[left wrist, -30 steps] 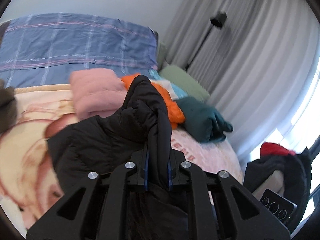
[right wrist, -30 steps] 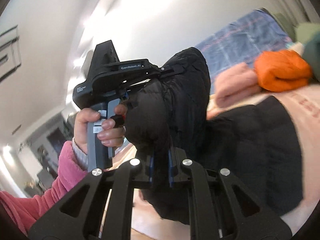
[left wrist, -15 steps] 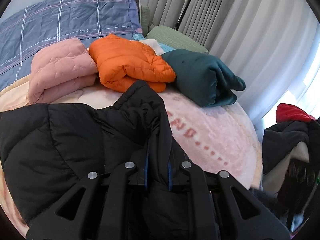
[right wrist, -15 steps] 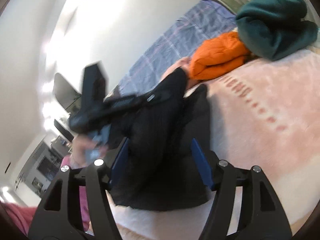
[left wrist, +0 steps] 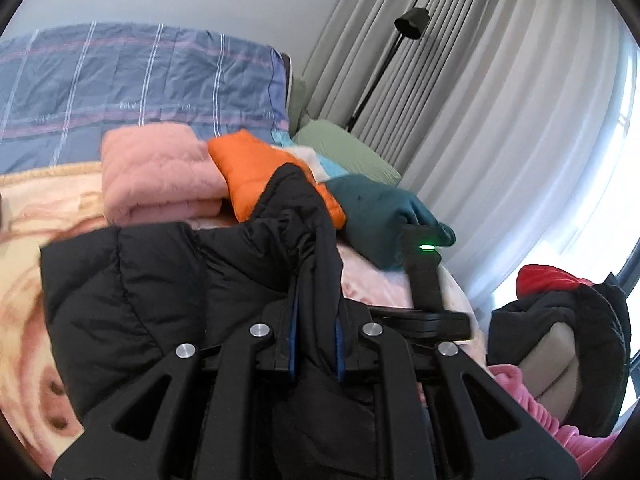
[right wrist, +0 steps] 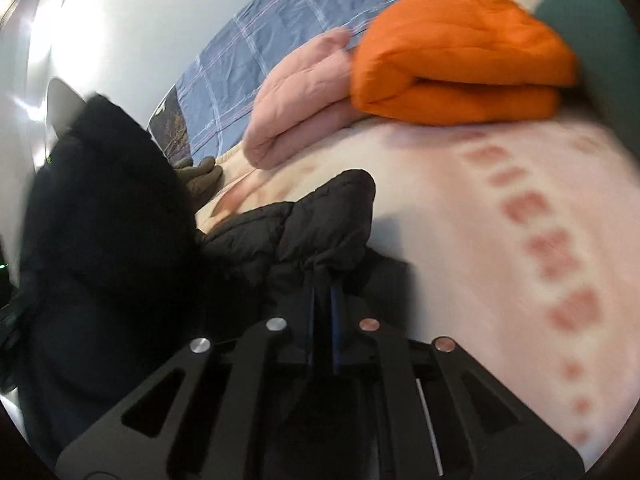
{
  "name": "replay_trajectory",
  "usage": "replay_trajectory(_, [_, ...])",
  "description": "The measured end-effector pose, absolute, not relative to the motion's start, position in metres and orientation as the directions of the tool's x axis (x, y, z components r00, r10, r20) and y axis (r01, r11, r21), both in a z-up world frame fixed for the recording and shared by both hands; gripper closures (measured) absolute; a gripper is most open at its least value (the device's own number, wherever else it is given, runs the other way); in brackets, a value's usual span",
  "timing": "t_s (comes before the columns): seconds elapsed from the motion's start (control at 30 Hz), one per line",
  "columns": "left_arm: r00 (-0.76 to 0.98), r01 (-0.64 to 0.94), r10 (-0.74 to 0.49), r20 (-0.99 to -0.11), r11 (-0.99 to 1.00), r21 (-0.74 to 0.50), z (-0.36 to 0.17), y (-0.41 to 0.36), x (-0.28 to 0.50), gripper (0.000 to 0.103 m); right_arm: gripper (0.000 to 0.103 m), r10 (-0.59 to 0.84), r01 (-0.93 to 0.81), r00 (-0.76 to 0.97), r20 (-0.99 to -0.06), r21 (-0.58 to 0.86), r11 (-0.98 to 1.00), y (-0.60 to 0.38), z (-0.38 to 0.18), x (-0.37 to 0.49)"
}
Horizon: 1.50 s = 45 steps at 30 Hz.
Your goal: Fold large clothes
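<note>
A black puffer jacket point(left wrist: 160, 276) lies spread on the pink blanket point(right wrist: 500, 184) of the bed. My left gripper point(left wrist: 316, 320) is shut on a raised edge of it, and the fabric runs up between the blue pads. In the right wrist view my right gripper point(right wrist: 322, 300) sits low over the bed, its jaws closing tight on a bunched fold of the black jacket point(right wrist: 324, 216). Another dark mass of the jacket point(right wrist: 104, 216) hangs blurred at the left. The right gripper's housing shows in the left view with a green light point(left wrist: 426, 247).
Folded pink point(left wrist: 156, 176), orange point(left wrist: 256, 168) and teal point(left wrist: 380, 216) garments lie in a row at the back of the bed. Behind them are a blue plaid quilt point(left wrist: 132, 80) and a green pillow point(left wrist: 344, 148). A chair heaped with clothes point(left wrist: 560, 312) stands right, by grey curtains point(left wrist: 500, 100).
My right gripper let go of the lifted jacket part, opened wide, swung down towards the bed and closed on a lower fold. My left gripper kept its grip and dipped.
</note>
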<state>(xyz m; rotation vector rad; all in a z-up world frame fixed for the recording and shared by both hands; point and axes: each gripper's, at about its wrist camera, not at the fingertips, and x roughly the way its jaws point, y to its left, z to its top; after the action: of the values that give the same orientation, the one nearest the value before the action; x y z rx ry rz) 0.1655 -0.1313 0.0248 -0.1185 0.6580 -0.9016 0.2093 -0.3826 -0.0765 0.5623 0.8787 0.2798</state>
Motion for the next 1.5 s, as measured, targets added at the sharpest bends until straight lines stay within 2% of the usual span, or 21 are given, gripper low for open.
replay_trajectory(0.13, [0.450,0.691,-0.755,-0.477,0.632,-0.349,0.030,-0.142,0.170,0.090,0.097,0.484,-0.025,0.559,-0.673,0.570,0.821,-0.361,-0.094,0.239])
replay_trajectory(0.3, [0.405,0.666,-0.688,-0.602,0.674,-0.321,-0.011,-0.187,0.189,0.089,0.094,0.448,0.020,0.604,-0.659,0.574,0.819,-0.384,-0.088,0.218])
replay_trajectory(0.43, [0.411,0.636,-0.641,-0.648,0.711,-0.300,-0.039,-0.216,0.200,0.085,0.072,0.365,0.114,0.667,-0.650,0.572,0.812,-0.429,-0.074,0.179])
replay_trajectory(0.5, [0.418,0.637,-0.630,-0.654,0.717,-0.283,-0.045,-0.223,0.200,0.082,0.073,0.288,0.149,0.700,-0.654,0.528,0.836,-0.441,-0.064,0.161])
replay_trajectory(0.6, [0.414,0.649,-0.635,-0.653,0.708,-0.277,-0.051,-0.229,0.197,0.080,0.073,0.306,0.084,0.733,-0.607,0.528,0.845,-0.445,-0.047,0.125])
replay_trajectory(0.7, [0.397,0.658,-0.662,-0.636,0.688,-0.305,-0.056,-0.227,0.195,0.077,0.072,0.371,-0.062,0.758,-0.537,0.507,0.860,-0.424,-0.031,0.079])
replay_trajectory(0.77, [0.374,0.661,-0.686,-0.624,0.669,-0.339,-0.056,-0.224,0.198,0.074,0.064,0.419,-0.140,0.754,-0.506,0.499,0.855,-0.406,-0.030,0.054])
replay_trajectory(0.83, [0.350,0.668,-0.703,-0.620,0.651,-0.361,-0.057,-0.223,0.199,0.072,0.045,0.463,-0.199,0.743,-0.483,0.501,0.842,-0.385,-0.031,0.037])
replay_trajectory(0.87, [0.345,0.670,-0.704,-0.621,0.648,-0.363,-0.057,-0.224,0.198,0.072,0.042,0.473,-0.216,0.743,-0.474,0.500,0.839,-0.379,-0.030,0.029])
replay_trajectory(0.9, [0.342,0.671,-0.703,-0.623,0.647,-0.361,-0.057,-0.224,0.198,0.072,0.034,0.484,-0.233,0.744,-0.461,0.500,0.834,-0.372,-0.029,0.021])
replay_trajectory(1.0, [0.339,0.677,-0.698,-0.631,0.647,-0.352,-0.057,-0.227,0.196,0.071,0.025,0.497,-0.266,0.736,-0.459,0.479,0.836,-0.347,-0.024,0.016])
replay_trajectory(1.07, [0.330,0.687,-0.701,-0.633,0.638,-0.349,-0.057,-0.230,0.195,0.067,0.026,0.434,-0.239,0.731,-0.527,0.397,0.886,-0.326,-0.027,0.023])
replay_trajectory(1.13, [0.319,0.698,-0.707,-0.632,0.626,-0.348,-0.053,-0.231,0.194,0.064,0.079,0.310,-0.108,0.726,-0.614,0.343,0.933,-0.324,-0.043,0.036])
replay_trajectory(1.2, [0.312,0.701,-0.732,-0.605,0.607,-0.374,-0.039,-0.222,0.191,0.063,0.086,0.385,0.005,0.686,-0.618,0.532,0.847,-0.346,-0.070,0.044])
replay_trajectory(1.27, [0.336,0.718,-0.774,-0.537,0.579,-0.386,-0.013,-0.200,0.186,0.060,0.087,0.411,0.058,0.673,-0.614,0.598,0.799,-0.360,-0.087,0.042])
replay_trajectory(1.33, [0.407,0.716,-0.749,-0.522,0.617,-0.326,0.003,-0.184,0.183,0.058,0.086,0.435,0.097,0.667,-0.605,0.649,0.755,-0.369,-0.103,0.038])
replay_trajectory(1.43, [0.496,0.671,-0.648,-0.578,0.708,-0.218,0.001,-0.165,0.197,0.058,0.085,0.476,0.102,0.670,-0.569,0.706,0.701,-0.375,-0.112,0.032])
replay_trajectory(1.5, [0.492,0.641,-0.610,-0.621,0.737,-0.215,-0.017,-0.159,0.212,0.065,0.080,0.476,0.086,0.675,-0.564,0.700,0.709,-0.374,-0.111,0.032])
